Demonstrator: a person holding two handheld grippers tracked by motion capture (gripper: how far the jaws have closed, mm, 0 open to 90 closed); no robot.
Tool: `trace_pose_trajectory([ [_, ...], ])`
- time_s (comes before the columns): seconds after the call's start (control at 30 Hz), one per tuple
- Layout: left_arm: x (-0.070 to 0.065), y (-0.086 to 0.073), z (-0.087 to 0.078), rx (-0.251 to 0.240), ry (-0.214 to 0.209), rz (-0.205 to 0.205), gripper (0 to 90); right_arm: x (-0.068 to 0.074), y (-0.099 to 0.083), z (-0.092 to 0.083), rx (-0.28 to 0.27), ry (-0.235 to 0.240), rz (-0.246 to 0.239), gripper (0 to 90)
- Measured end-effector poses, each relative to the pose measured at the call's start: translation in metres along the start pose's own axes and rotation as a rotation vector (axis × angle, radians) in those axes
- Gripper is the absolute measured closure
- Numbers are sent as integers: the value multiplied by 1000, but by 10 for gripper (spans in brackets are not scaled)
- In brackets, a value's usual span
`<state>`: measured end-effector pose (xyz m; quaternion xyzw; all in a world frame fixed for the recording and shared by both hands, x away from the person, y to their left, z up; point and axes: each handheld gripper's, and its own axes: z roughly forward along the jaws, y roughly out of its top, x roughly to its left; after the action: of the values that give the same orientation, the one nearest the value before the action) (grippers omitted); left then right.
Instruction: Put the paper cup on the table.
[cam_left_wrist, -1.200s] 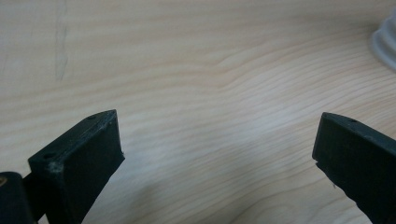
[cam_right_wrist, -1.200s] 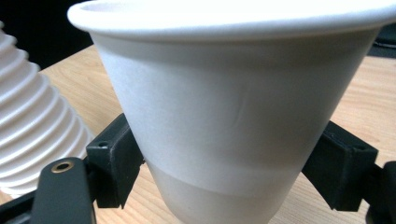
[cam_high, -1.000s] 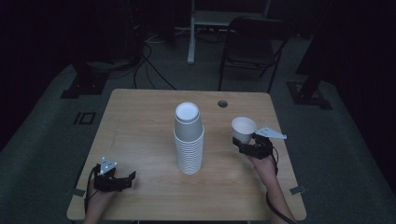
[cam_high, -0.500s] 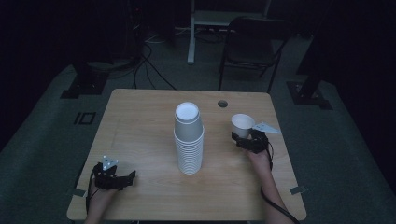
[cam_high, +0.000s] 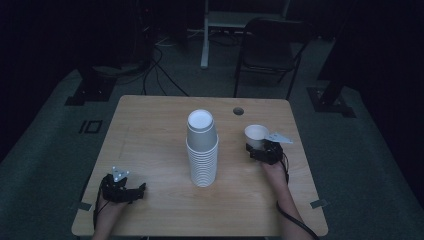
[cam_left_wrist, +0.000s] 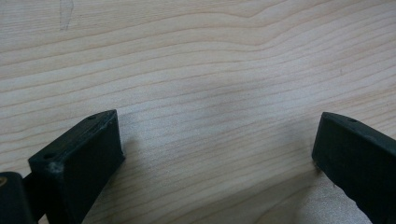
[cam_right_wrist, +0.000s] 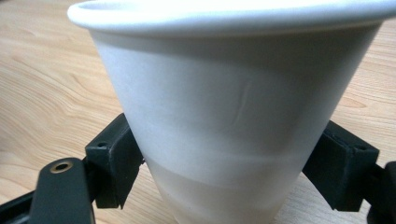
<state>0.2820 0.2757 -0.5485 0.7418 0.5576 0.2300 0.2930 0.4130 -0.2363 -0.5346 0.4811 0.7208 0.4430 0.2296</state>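
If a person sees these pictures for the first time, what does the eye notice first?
First, the tall stack of white cups upside down at the middle of the wooden table. Next, the single white cup, upright, between the jaws of the right gripper at the right. The left gripper rests open near the front-left corner.

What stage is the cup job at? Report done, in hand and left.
Done: a single cup is apart from the stack of cups, mouth up, to its right. In hand: the right tongs are clamped on that cup's sides, low over the table. Whether it touches the wood I cannot tell. Left: probably letting go; the left tongs rest open and idle.
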Motion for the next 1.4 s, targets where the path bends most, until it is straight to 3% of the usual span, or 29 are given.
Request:
trace_pose_trajectory([
  [0.17, 0, 0, 0, -1, -2, 1, 19, 0, -3, 6, 15, -6, 11, 195],
  [0.3, 0, 0, 0, 0, -3, 2, 19, 2, -4, 7, 23, -10, -12, 182],
  [0.4, 0, 0, 0, 0, -3, 2, 19, 3, -5, 8, 28, -11, -13, 117],
  [0.67, 0, 0, 0, 2, -4, 6, 19, 2, -7, 1, 27, 9, -35, 104],
  [0.93, 0, 0, 0, 2, -3, 4, 19, -2, -16, -15, 25, 50, -26, 103],
  [1.4, 0, 0, 0, 1, -3, 4, 19, -9, -38, -50, 43, 37, -17, 103],
])
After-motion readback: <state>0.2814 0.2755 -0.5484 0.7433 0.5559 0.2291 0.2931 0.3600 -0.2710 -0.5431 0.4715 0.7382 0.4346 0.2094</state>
